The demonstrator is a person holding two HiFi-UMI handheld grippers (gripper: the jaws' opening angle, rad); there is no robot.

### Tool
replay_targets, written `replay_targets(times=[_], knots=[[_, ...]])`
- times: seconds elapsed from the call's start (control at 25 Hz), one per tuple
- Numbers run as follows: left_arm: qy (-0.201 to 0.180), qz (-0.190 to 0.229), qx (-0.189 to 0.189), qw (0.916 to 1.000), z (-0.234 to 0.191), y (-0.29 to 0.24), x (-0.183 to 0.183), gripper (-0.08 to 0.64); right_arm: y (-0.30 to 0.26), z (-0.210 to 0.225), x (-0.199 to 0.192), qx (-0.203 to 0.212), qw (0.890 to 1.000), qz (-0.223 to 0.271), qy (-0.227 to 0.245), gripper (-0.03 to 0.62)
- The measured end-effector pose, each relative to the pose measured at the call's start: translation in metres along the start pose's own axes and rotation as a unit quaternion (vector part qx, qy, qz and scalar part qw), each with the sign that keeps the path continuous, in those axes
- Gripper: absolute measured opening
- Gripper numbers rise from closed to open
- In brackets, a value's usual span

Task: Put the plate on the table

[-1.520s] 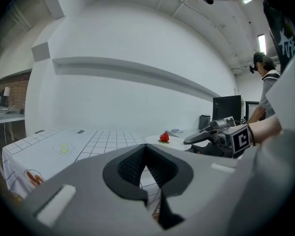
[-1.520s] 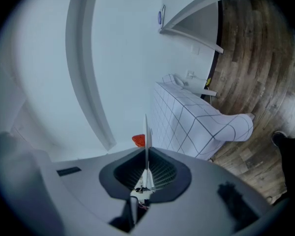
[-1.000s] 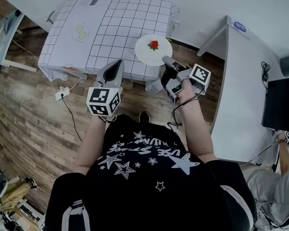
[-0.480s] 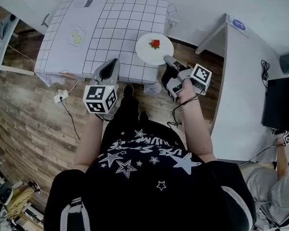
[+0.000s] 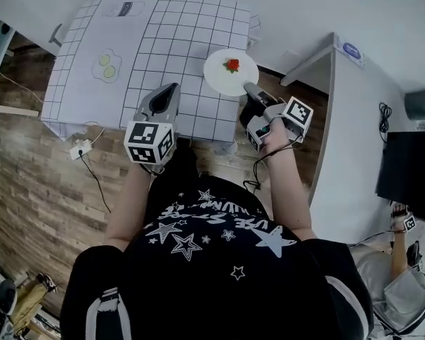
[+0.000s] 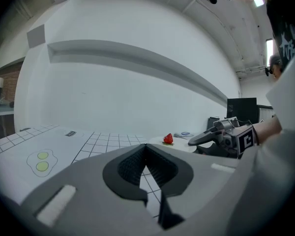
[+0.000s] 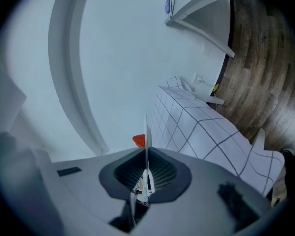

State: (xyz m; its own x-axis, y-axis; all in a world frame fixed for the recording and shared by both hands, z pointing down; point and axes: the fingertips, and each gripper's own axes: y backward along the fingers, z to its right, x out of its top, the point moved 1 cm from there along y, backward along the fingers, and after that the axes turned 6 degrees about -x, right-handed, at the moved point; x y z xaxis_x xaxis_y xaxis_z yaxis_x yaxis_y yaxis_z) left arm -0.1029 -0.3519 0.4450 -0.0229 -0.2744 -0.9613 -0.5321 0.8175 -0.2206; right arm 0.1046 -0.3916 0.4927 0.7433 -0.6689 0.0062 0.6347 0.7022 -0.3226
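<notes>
A white plate (image 5: 230,71) with a strawberry (image 5: 231,65) on it hangs over the right near part of the grid-cloth table (image 5: 191,27). My right gripper (image 5: 248,88) is shut on the plate's near rim. In the right gripper view the plate (image 7: 146,132) stands edge-on between the pads, with the strawberry (image 7: 139,140) beyond. Whether the plate touches the cloth I cannot tell. My left gripper (image 5: 171,89) is shut and holds nothing, its tip over the table's near edge. In the left gripper view the plate (image 6: 179,145) lies to the right, and the right gripper (image 6: 202,139) grips it.
A fried-egg print (image 5: 105,66) marks the cloth at the left. A white counter (image 5: 354,119) with a black monitor (image 5: 409,168) runs along the right. A power strip (image 5: 78,151) and cable lie on the wood floor. Another person (image 5: 404,289) is at lower right.
The person has stepped closer to the table. Both grippers have come forward over its near edge, and the plate has stayed in the right gripper.
</notes>
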Motion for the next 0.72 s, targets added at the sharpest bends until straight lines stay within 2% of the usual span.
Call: replay_targets(times=[0.16,0.52,0.72], knots=[[0.011,-0.001,0.004,0.9999,-0.039,-0.017,0.007,0.009,-0.039,-0.014,0.01,0.0,1.0,0.001,-0.001,0.025],[0.008,-0.001,-0.014,0.9999,-0.105,-0.059,0.034,0.009,-0.113,-0.029,0.041,-0.01,0.999,0.026,-0.018,0.025],[0.021,-0.003,-0.015,0.9997,-0.138,-0.082,0.04,0.009,-0.148,-0.022,0.057,-0.025,0.999,0.034,-0.034,0.025]])
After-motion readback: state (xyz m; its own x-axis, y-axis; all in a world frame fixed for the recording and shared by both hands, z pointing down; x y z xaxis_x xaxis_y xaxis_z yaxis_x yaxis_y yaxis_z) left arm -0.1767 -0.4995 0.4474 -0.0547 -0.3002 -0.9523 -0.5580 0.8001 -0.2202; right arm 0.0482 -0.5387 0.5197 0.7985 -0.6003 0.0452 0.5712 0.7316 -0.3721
